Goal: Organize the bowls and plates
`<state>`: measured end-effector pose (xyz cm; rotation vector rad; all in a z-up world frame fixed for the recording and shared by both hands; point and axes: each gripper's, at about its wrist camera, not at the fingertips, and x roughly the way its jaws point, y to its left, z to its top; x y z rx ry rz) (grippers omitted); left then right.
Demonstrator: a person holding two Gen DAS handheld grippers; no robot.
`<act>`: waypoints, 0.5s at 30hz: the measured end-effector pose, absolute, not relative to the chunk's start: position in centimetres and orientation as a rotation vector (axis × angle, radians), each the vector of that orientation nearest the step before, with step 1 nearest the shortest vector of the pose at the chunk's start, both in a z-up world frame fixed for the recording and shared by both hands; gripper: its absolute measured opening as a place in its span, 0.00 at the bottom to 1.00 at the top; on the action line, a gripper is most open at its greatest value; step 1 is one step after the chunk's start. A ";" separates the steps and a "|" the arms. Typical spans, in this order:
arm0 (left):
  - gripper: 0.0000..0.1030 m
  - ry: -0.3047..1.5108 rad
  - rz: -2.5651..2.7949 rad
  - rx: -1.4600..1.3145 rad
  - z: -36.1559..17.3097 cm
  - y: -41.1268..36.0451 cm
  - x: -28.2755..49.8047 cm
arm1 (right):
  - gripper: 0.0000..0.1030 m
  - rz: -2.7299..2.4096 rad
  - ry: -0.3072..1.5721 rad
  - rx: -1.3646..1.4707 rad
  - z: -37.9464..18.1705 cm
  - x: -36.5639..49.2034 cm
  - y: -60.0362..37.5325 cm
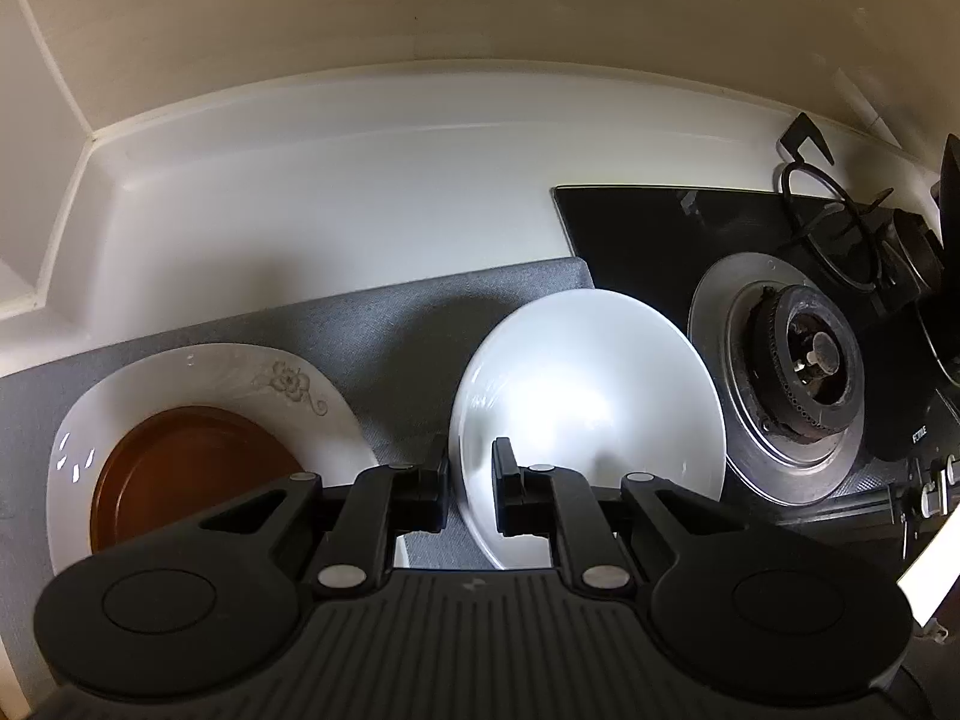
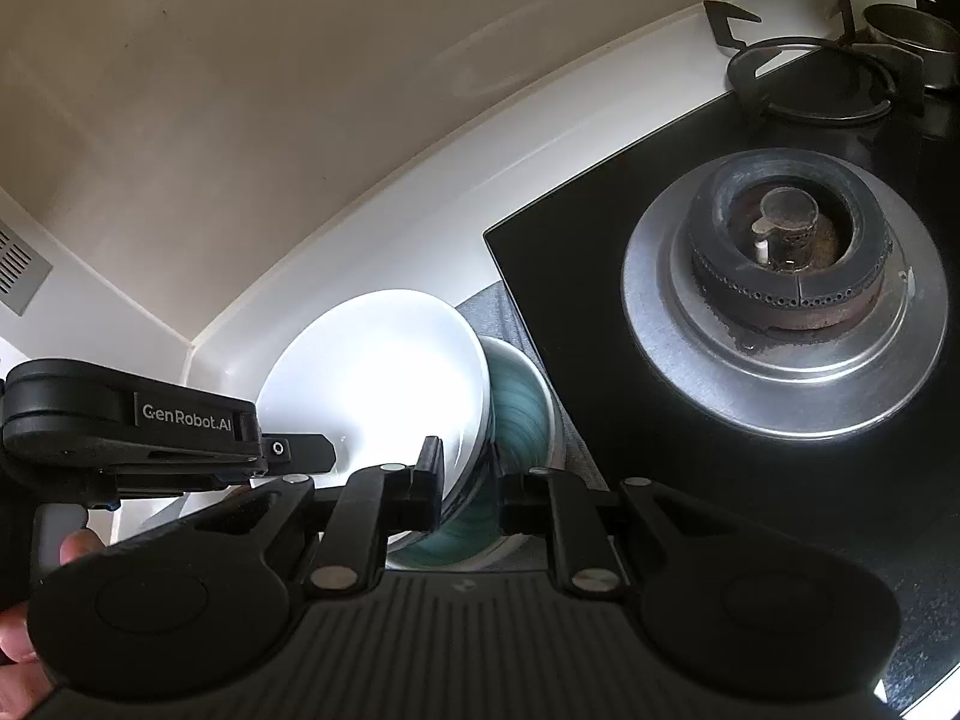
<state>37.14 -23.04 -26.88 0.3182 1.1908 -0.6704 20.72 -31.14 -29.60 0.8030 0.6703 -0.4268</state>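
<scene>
My left gripper [image 1: 471, 474] is shut on the near rim of a tilted white plate [image 1: 588, 396], held over a grey mat [image 1: 390, 336]. To its left, a floral white plate [image 1: 300, 384] lies on the mat with a brown dish [image 1: 192, 468] inside it. In the right wrist view, my right gripper [image 2: 471, 480] is shut on the wall of a teal-striped bowl [image 2: 522, 408]. The white plate [image 2: 372, 372] leans right against that bowl. The left gripper [image 2: 327, 450] reaches in from the left at the plate's lower edge.
A black glass hob [image 1: 648, 228] lies right of the mat, with a bare gas burner [image 2: 786, 264] and a loose pan support [image 2: 810, 78] behind it. A metal pot [image 2: 918, 42] stands at the far right. The white counter's raised back edge [image 1: 360, 138] meets the wall. A person's fingers [image 2: 78, 546] show lower left.
</scene>
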 end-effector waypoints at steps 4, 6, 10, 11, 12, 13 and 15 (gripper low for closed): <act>0.13 1.238 -0.676 0.304 -28.0 -23.3 37.8 | 0.16 -0.433 0.691 0.806 -30.1 21.0 -31.7; 0.13 1.237 -0.678 0.314 -28.4 -23.4 37.7 | 0.16 -0.426 0.697 0.801 -30.4 21.1 -31.9; 0.13 1.183 -0.690 0.370 -28.5 -23.9 36.9 | 0.16 -0.412 0.703 0.792 -30.7 21.0 -32.1; 0.13 1.172 -0.690 0.383 -28.5 -24.0 36.8 | 0.16 -0.412 0.704 0.787 -30.6 21.0 -32.1; 0.13 1.165 -0.692 0.391 -28.5 -24.1 36.7 | 0.16 -0.412 0.707 0.782 -30.6 21.1 -32.1; 0.13 1.160 -0.694 0.394 -28.6 -24.1 36.7 | 0.16 -0.415 0.709 0.777 -30.6 21.2 -32.1; 0.13 1.160 -0.694 0.402 -28.7 -24.1 36.8 | 0.16 -0.428 0.712 0.768 -30.6 21.4 -32.0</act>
